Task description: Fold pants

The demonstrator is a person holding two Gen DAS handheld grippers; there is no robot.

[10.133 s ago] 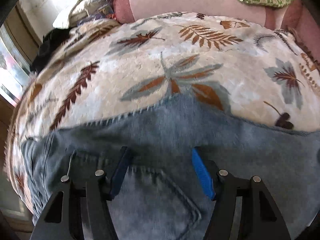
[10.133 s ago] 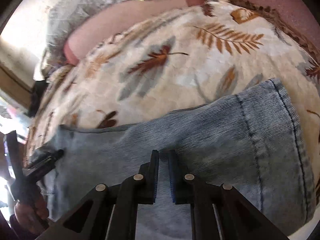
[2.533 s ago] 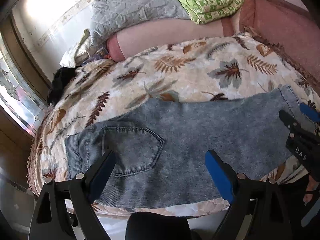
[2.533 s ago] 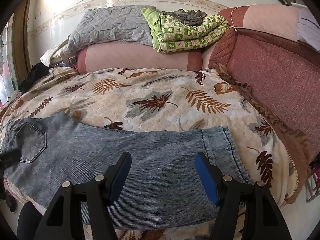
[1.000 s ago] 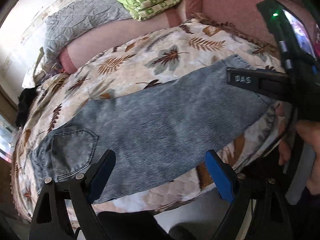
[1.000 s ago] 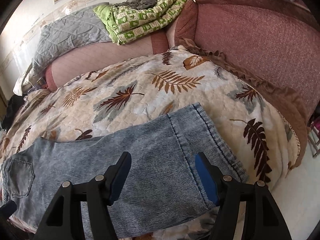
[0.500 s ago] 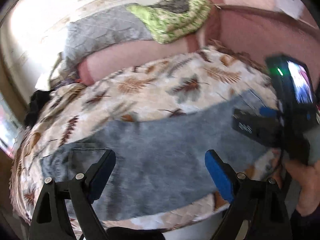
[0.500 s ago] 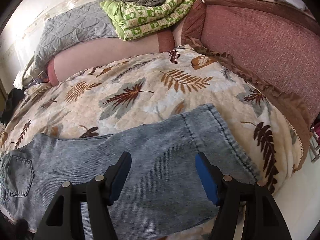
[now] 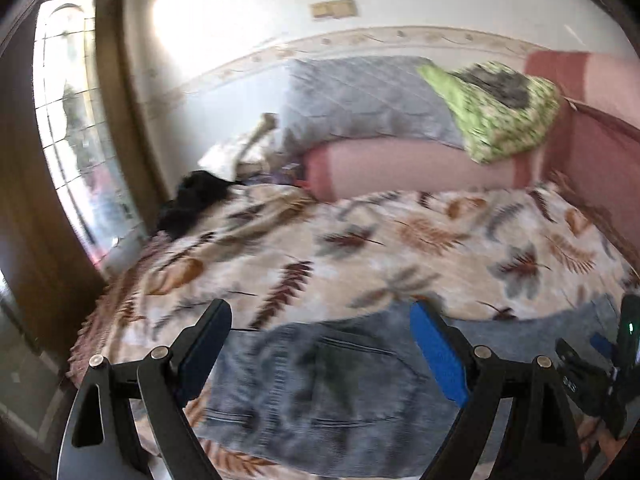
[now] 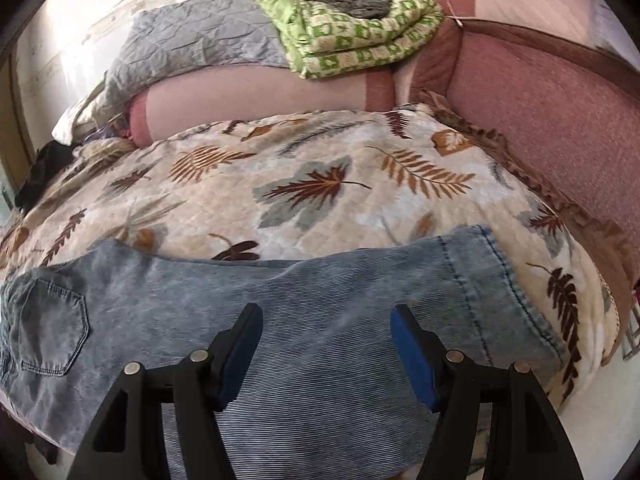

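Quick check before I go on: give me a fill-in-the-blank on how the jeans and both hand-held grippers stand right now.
1. The jeans lie flat on the ____-patterned bedspread.
2. The right hand-held gripper hovers over the jeans with its jaws ____.
3. The left hand-held gripper holds ____ between its jaws.
4. The green blanket is ____ on the bolster.

Missing words: leaf; open; nothing; folded

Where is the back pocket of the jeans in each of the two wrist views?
Left wrist: back pocket low centre, blurred, between the open left tongs.
Right wrist: back pocket at far left edge, left of the open right tongs.
Shared landmark: green quilt on the bolster.
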